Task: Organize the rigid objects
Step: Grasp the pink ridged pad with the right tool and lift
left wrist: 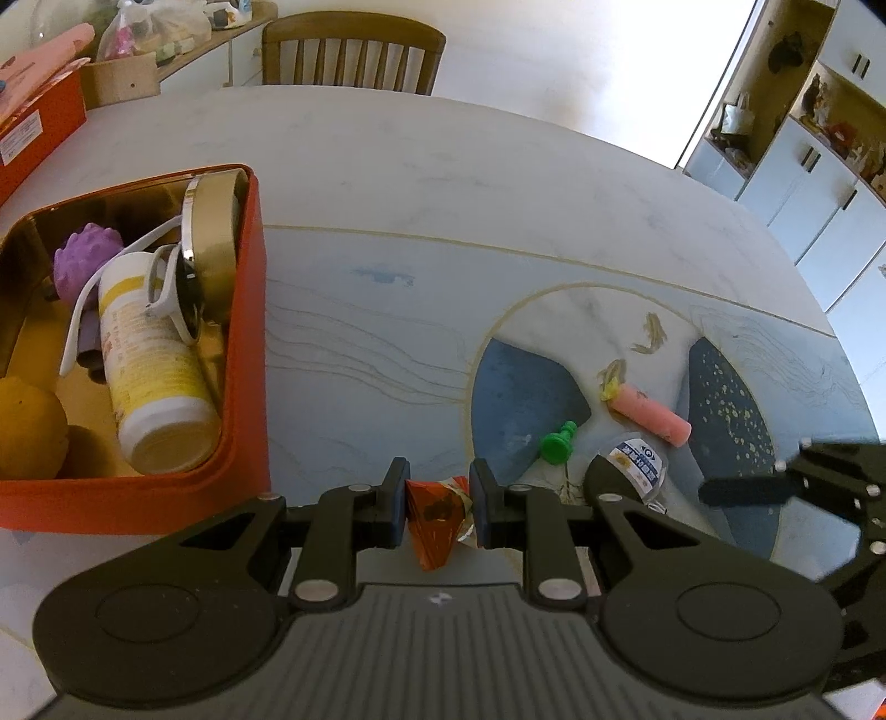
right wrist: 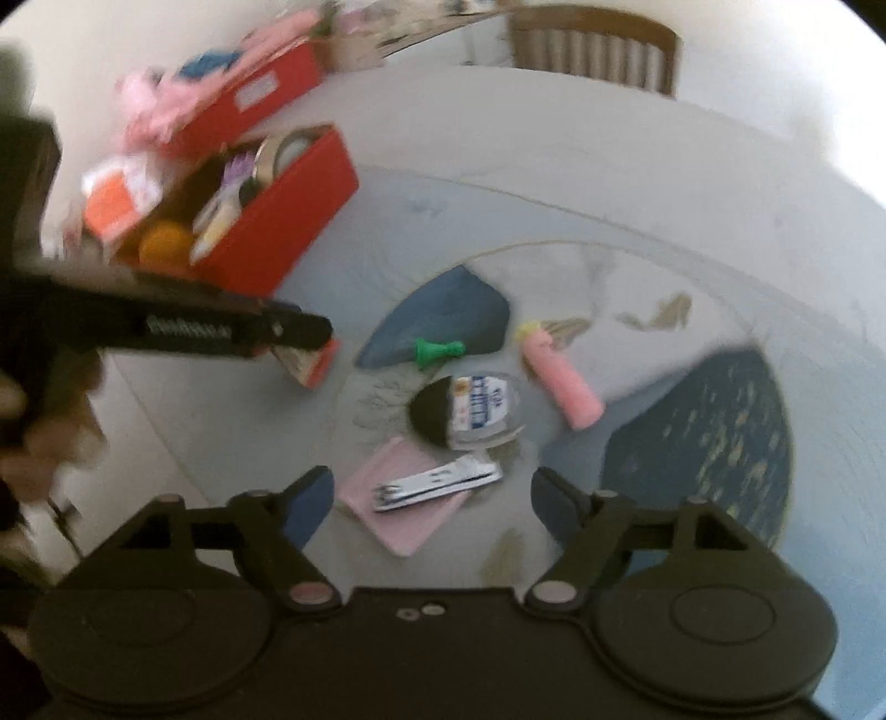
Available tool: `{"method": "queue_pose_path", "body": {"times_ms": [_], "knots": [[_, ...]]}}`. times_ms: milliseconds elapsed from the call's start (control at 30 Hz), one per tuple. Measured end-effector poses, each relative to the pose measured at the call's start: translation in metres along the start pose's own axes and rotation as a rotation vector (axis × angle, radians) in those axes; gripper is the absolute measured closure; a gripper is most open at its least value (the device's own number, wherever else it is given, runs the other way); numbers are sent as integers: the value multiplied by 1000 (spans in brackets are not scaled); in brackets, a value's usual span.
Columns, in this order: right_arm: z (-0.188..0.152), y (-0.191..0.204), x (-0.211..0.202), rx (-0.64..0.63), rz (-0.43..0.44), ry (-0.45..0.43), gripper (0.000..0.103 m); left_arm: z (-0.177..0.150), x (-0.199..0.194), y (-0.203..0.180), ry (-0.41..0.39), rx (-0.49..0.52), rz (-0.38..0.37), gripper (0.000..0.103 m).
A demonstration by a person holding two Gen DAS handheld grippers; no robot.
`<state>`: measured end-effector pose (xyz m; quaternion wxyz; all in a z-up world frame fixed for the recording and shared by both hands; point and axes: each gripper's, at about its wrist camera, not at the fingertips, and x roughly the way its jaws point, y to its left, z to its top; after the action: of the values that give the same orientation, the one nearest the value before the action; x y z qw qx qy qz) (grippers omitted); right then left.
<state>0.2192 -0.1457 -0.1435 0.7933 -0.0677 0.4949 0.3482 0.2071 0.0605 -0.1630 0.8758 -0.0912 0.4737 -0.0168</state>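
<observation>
One red box (left wrist: 243,354); four loose items: green peg (left wrist: 559,443), pink stick (left wrist: 650,415), small bottle (left wrist: 637,462), pink card (right wrist: 404,498). Left gripper (left wrist: 437,498) clamped on red packet (left wrist: 434,520); right gripper (right wrist: 432,504) spread wide, empty.

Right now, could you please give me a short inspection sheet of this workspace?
Surface: patterned table, part bare.
Job's things: red box holds white bottle, purple ball, watch; loose on the table: green peg, pink cylinder, small jar, pink card.
Clutter: second red box with items.
Tools: left tool shut on red packet; right tool open over the card.
Cables: nothing seen.
Surroundings: chair, cabinets.
</observation>
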Motion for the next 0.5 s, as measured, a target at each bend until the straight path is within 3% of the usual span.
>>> {"method": "queue_pose_path", "body": {"times_ms": [500], "knots": [[-1,31,21,316,-213,4,36,6,-12,19,-14,53,-71,80]]}}
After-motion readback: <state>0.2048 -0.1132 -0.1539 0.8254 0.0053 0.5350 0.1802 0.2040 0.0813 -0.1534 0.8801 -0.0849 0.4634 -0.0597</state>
